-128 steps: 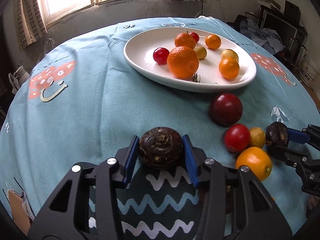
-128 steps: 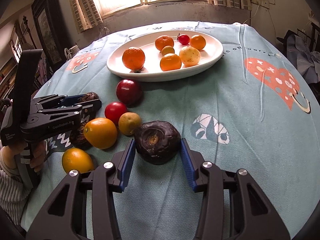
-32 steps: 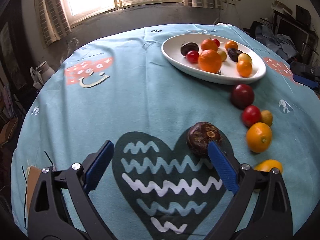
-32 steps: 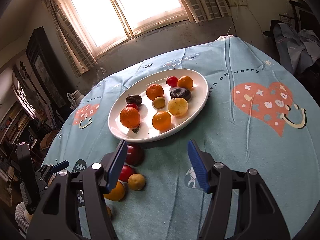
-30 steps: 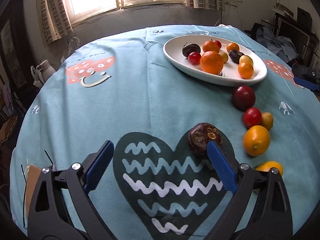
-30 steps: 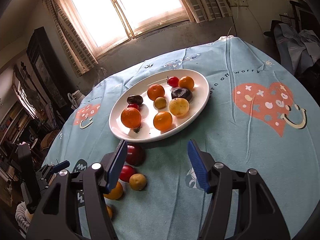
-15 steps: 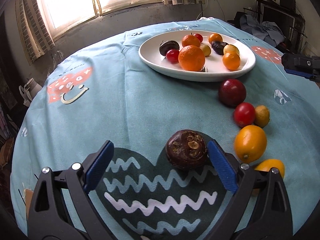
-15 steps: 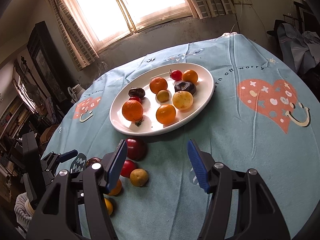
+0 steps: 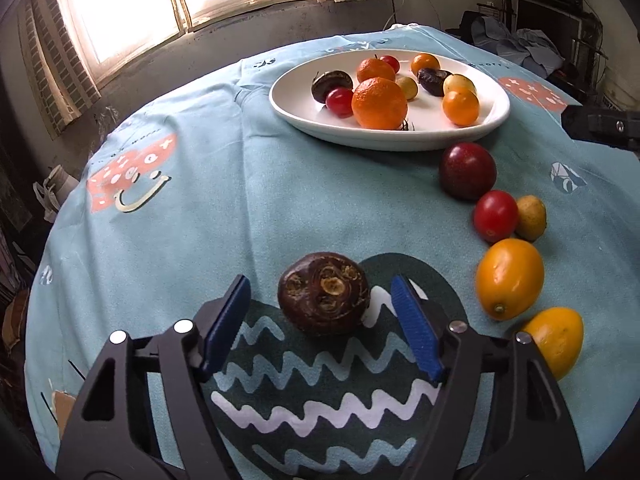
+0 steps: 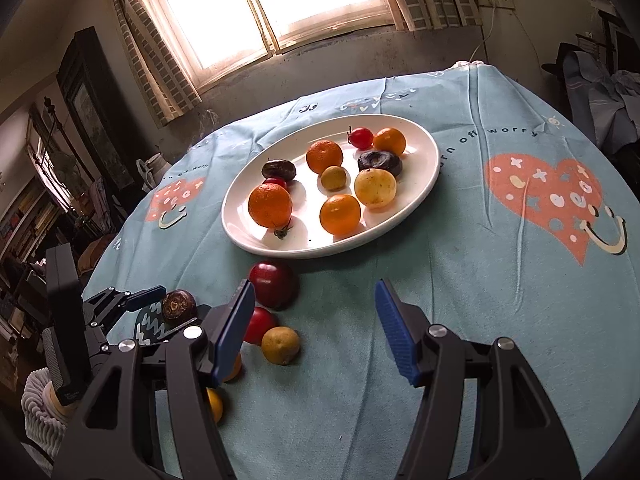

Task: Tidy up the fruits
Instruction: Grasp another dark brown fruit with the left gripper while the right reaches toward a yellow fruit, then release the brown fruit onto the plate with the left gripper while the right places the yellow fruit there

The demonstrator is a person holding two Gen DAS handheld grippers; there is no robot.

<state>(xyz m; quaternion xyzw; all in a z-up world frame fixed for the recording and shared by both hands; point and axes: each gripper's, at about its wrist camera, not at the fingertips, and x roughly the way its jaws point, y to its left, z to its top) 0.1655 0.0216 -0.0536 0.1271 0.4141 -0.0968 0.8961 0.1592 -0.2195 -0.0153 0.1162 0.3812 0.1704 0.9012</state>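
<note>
A dark brown water chestnut lies on the blue tablecloth between the blue pads of my open left gripper, not touched by them; it also shows in the right wrist view. A white oval plate at the back holds several fruits; it also shows in the right wrist view. On the cloth to the right lie a dark red plum, a red tomato, a small yellow fruit and two orange kumquats. My right gripper is open and empty, held above the cloth in front of the plate.
The round table's edge curves close on the left and near sides. A window is behind the table. Clothes and furniture stand at the right. My left hand in a white sleeve shows at the lower left of the right wrist view.
My left gripper has moved forward so the water chestnut now lies centred between its pads, and its jaws have narrowed. The right gripper has dropped slightly closer to the table.
</note>
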